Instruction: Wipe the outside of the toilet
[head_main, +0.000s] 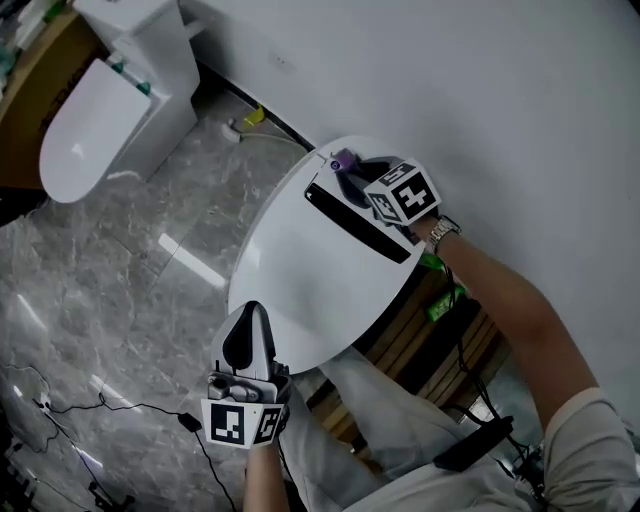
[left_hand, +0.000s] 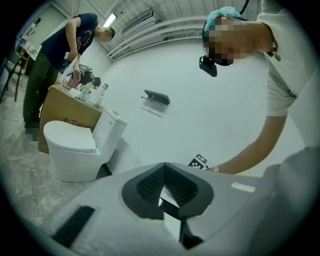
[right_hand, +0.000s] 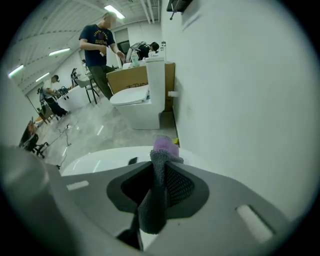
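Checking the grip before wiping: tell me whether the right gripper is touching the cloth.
Touching. In the right gripper view, the right gripper has the cloth pinched between its jaws.

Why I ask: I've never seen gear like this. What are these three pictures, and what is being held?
A person holds two-jaw tongs in each hand; the marker cubes belong to them. The head view looks down from a camera on the person's head; the other two come from cameras riding on the tongs. Below stands a white ceramic toilet, lid closed, on a grey marbled floor. The right tongs pinch a grey and purple cloth at the lid's rear. The left tongs, shut and empty, are at the lid's front edge.
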